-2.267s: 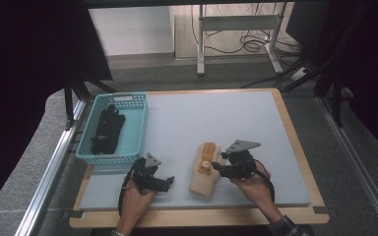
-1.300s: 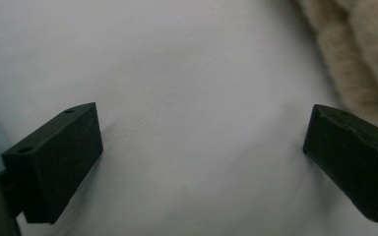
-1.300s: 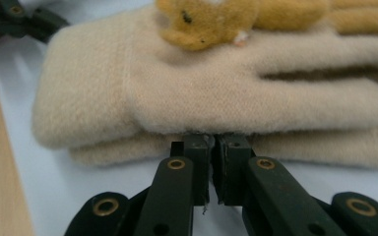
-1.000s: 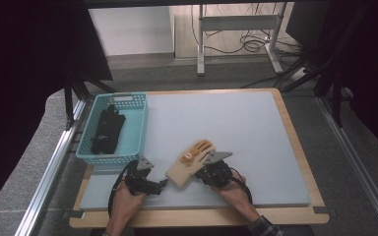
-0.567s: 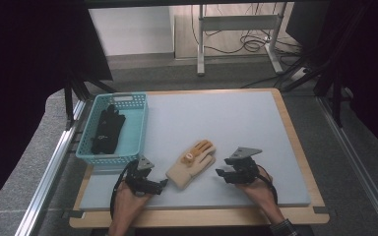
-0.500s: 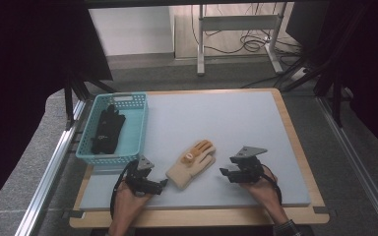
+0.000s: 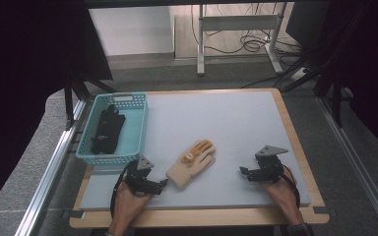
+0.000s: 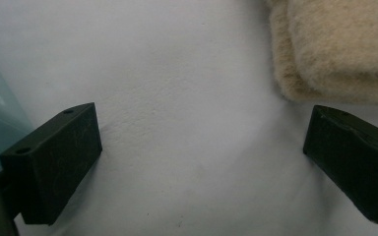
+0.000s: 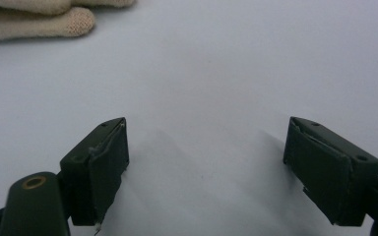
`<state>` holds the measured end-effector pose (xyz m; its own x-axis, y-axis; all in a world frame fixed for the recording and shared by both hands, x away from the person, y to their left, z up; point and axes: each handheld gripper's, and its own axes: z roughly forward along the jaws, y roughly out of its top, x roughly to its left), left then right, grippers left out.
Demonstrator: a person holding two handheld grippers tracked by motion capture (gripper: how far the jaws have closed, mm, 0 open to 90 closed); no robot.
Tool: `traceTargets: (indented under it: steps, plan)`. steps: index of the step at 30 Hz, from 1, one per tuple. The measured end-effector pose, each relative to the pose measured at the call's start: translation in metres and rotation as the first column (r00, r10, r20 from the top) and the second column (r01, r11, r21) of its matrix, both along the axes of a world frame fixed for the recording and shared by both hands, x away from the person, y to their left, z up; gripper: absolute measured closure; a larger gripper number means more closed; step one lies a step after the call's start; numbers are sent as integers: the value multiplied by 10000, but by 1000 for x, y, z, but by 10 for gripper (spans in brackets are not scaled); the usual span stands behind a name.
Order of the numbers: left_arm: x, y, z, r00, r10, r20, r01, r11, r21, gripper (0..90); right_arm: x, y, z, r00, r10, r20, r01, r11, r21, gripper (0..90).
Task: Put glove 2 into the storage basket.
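Lying between both claws, glove (image 7: 192, 163) touches neither left claw (image 7: 163, 183) nor right claw (image 7: 242, 172).

Both forearms enter from the bottom edge of the high view, each hand wrapped around a black two-jaw gripper. The left gripper (image 7: 163, 184) sits low with its fingers (image 8: 54, 162) spread wide and nothing between them. The right gripper (image 7: 242, 172) points toward the left one, its jaws just opened wide and empty.
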<state>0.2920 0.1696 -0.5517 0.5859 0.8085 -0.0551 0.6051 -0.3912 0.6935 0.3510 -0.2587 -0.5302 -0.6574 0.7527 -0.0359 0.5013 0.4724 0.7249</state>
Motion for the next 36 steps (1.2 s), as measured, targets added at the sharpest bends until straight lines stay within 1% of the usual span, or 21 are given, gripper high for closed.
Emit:
traceTargets:
  steps: [2, 4, 7, 8, 10, 11, 14, 16, 18, 20, 22, 25, 27, 30, 32, 34, 36]
  plan:
    - [0, 1, 0, 10000, -26, -1, 26, 10000, -28, 16, -1, 2, -1, 10000, 11, 92, -10, 9999, -144, 165]
    - [0, 2, 0, 10000, -21, 27, 21, 10000, -78, 25, -1, 1, -1, 10000, 20, 89, -19, 9999, -120, 165]
    - [-1, 4, 1, 9999, -147, 77, 147, 9999, -55, 51, -1, 1, -1, 9999, 15, 105, -14, 9999, -118, 165]
    - [-2, 5, 2, 9998, -177, 36, 177, 9998, -60, 55, -1, 1, -1, 9999, 15, 108, -14, 9999, -116, 165]
    - [-4, 7, 4, 9995, -276, -166, 272, 9993, -244, 57, -1, 1, -1, 9999, 12, 115, -10, 9999, -120, 165]
    - [-6, 7, 7, 9991, -355, -245, 348, 9990, -268, 56, -1, 1, -1, 9999, 10, 122, -8, 9999, -124, 164]
    - [-12, 5, 18, 9985, -487, -248, 485, 9988, -86, 52, -1, 1, -1, 9999, 4, 122, -3, 9999, -120, 164]
    - [-14, 2, 27, 9972, -704, -251, 697, 9972, -274, 53, -1, 1, -1, 9999, 0, 129, 2, 9999, -119, 164]
    - [-13, -6, 37, 9946, -997, -270, 982, 9937, -533, 52, -1, 1, -1, 9999, -8, 139, 9, 9999, -121, 164]
    - [-9, -16, 43, 9923, -1219, -224, 1205, 9912, -543, 51, -1, 1, -1, 9999, -19, 153, 21, 9999, -110, 164]
    - [-2, -30, 49, 9896, -1429, -150, 1421, 9887, -472, 50, -1, 1, -1, 9999, -25, 165, 27, 9999, -118, 163]
    - [12, -52, 56, 9839, -1778, -169, 1768, 9832, -456, 50, -1, 1, -1, 9999, -25, 170, 27, 9999, -113, 163]
    - [21, -63, 58, 9830, -1818, -264, 1805, 9825, -458, 50, -1, 1, -1, 9999, -28, 171, 30, 9999, -111, 163]
    - [37, -79, 58, 9828, -1779, -498, 1762, 9837, -371, 50, -1, 1, -1, 9998, -29, 175, 31, 9999, -110, 162]
    - [47, -88, 55, 9821, -1749, -694, 1745, 9846, -122, 52, -1, 1, -1, 9998, -28, 175, 30, 9999, -108, 162]
    - [56, -95, 49, 9770, -1841, -1073, 1841, 9829, -101, 52, -1, 1, -1, 9998, -29, 175, 31, 9999, -108, 162]
    - [60, -101, 45, 9726, -1889, -1352, 1906, 9817, -8, 51, -1, 1, -1, 9998, -29, 173, 31, 9999, -105, 162]
